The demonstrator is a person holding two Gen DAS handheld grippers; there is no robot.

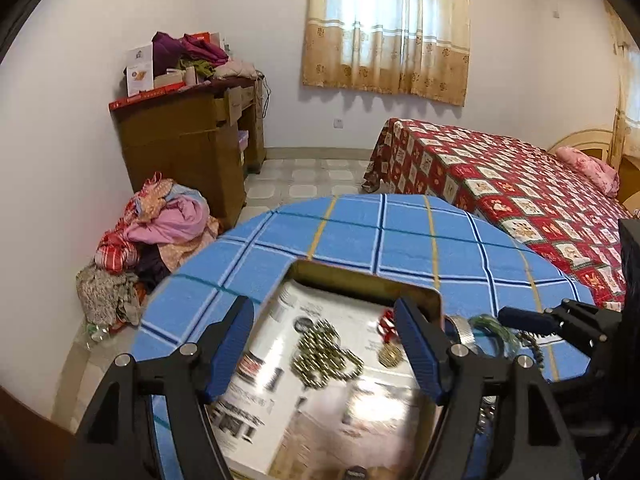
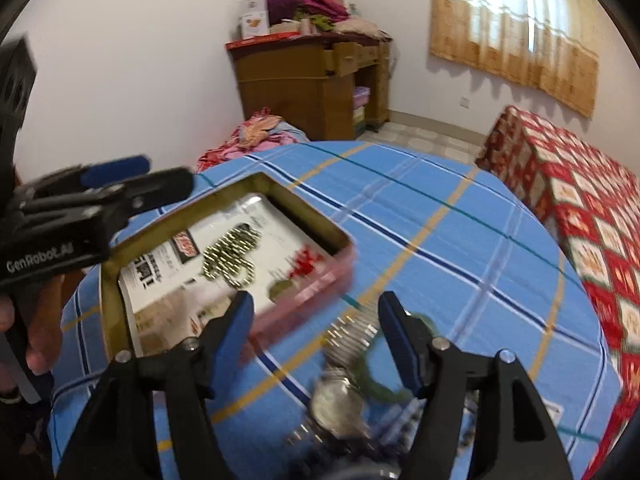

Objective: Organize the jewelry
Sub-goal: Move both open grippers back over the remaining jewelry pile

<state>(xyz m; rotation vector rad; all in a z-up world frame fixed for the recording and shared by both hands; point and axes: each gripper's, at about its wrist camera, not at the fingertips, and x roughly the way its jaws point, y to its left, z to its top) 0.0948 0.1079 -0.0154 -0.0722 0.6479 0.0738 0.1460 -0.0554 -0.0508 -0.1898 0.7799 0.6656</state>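
The open tin point(image 1: 424, 300) sat on the round table point(image 1: 360, 240), which was covered in a blue plaid cloth. The tin had a brass-coloured inner rim and a pinkish outer wall, the latter visible in the right wrist view. A printed paper sheet point(image 1: 320, 400) lined its floor; the print on the sheet was too blurred to read. On the sheet lay a gold bead necklace point(image 1: 324, 356) in a loose heap, a red ornament point(image 1: 386, 326) and a small round gold pendant point(image 1: 390, 354) near the tin's right wall.

Outside the tin, on the cloth to its right, lay a silver metal-band wristwatch point(image 2: 340, 400) and a green beaded bracelet point(image 2: 384, 390), the two touching or overlapping; blur prevented a firmer reading.

The left gripper point(image 1: 324, 354) hovered over the tin, its jaws well apart and holding nothing. The right gripper point(image 2: 316, 340) was above the watch and bracelet, its jaws likewise apart and empty. The body of the left gripper, seen in the right wrist view, bore the white lettering "GenRobot.AI".

Beyond the table stood a bed point(image 1: 520, 184) with a red patterned cover, a wooden dresser point(image 1: 188, 140) piled with boxes and clothes, a heap of clothing point(image 1: 152, 232) on the floor, and a curtained window point(image 1: 388, 28).
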